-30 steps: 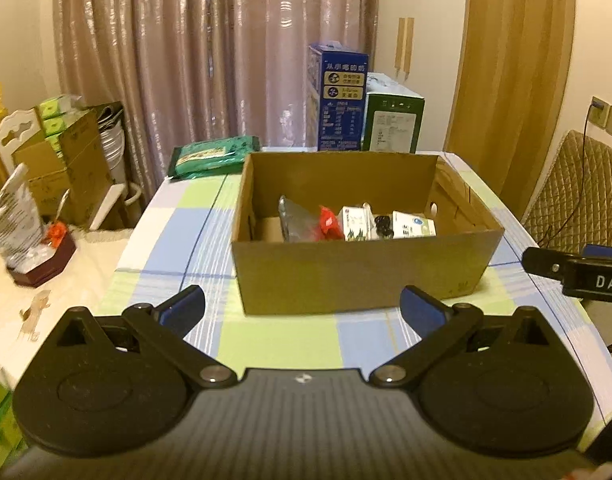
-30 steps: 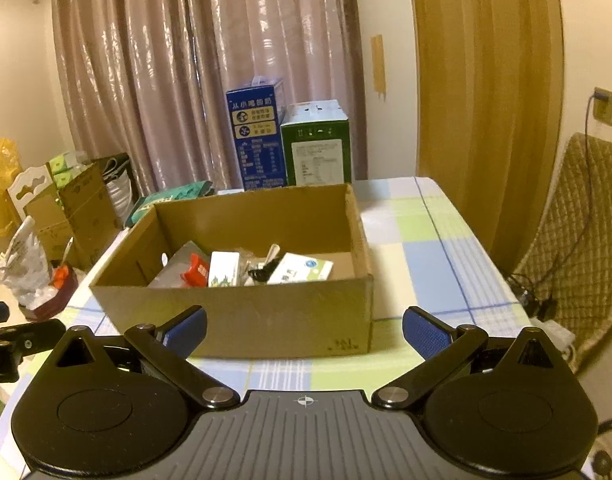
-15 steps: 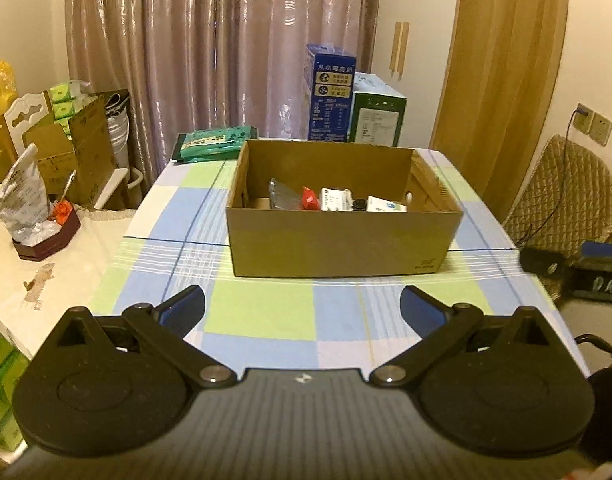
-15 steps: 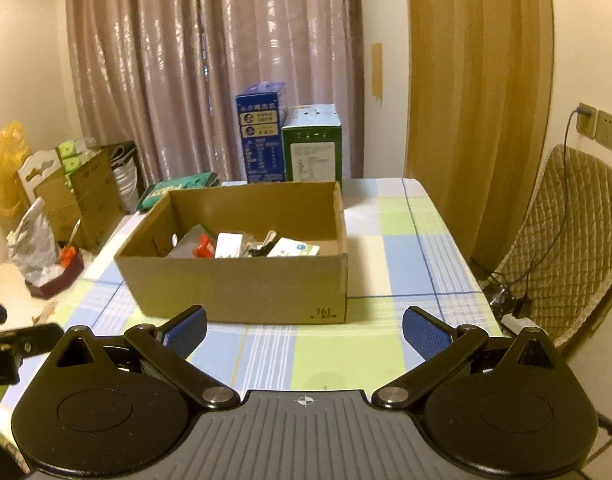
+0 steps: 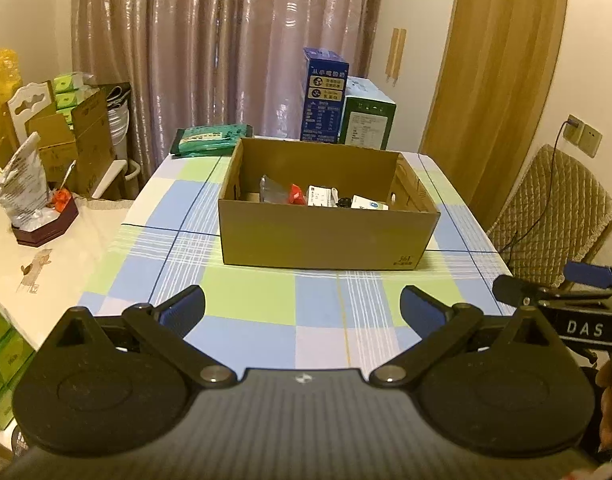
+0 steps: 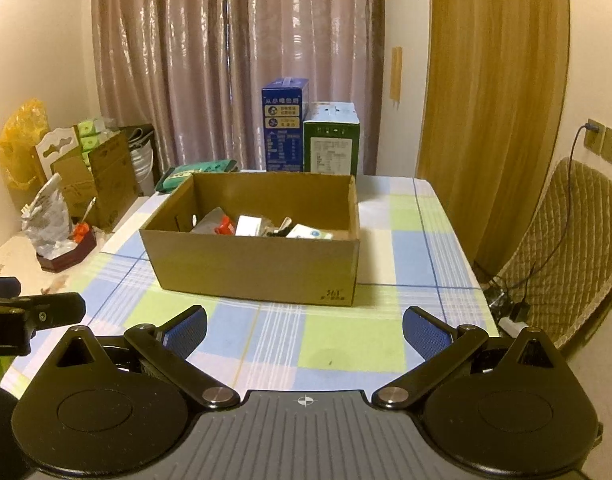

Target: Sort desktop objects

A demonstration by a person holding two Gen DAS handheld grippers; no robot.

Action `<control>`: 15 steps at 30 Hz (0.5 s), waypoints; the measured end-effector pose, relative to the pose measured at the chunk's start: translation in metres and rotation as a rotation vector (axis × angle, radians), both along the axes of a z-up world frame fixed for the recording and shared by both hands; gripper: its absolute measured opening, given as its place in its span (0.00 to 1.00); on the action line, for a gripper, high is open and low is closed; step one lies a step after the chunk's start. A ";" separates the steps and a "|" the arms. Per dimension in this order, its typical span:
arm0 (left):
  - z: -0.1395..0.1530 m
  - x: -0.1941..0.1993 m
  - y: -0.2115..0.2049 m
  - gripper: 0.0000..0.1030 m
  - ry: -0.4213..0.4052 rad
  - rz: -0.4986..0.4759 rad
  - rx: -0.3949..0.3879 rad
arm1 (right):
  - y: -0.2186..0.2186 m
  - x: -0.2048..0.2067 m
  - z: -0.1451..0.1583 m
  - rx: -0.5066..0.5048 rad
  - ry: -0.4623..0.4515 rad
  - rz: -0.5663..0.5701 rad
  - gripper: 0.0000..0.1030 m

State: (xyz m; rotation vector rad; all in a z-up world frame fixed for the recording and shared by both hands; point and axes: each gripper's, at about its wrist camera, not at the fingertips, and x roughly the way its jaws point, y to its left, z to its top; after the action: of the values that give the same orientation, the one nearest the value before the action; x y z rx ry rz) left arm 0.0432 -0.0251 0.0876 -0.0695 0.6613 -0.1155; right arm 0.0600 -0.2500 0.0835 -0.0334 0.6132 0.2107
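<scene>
- On the checked tablecloth, a cardboard box sat open-topped toward the far half of the table, its front wall facing both cameras.
- Inside the box lay the sorted desktop objects: a grey pouch, something red, white cartons and a small black item, all below the rim.
- Between the box front and the near table edge stretched bare cloth, with nothing standing on it.
- The left gripper hung over that near strip, jaws wide apart and holding nothing.
- The right gripper hovered likewise near the front edge, jaws spread wide and empty, well apart from the box.
- Behind the box, at the far edge, stood a blue carton and a green carton side by side; a green packet lay at the far left corner.
- To the right of the table a quilted chair stood close to its edge.
- To the left a second, pale table abutted the cloth-covered one.
</scene>
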 end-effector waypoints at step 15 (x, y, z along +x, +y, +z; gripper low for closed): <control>-0.009 -0.008 -0.003 0.99 0.011 0.019 -0.024 | -0.002 -0.011 0.001 0.000 0.004 -0.001 0.98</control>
State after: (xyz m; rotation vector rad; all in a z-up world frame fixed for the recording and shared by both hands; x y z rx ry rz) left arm 0.0350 -0.0280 0.0785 -0.0998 0.6698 -0.1044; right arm 0.0489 -0.2521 0.0841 -0.0323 0.6169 0.2098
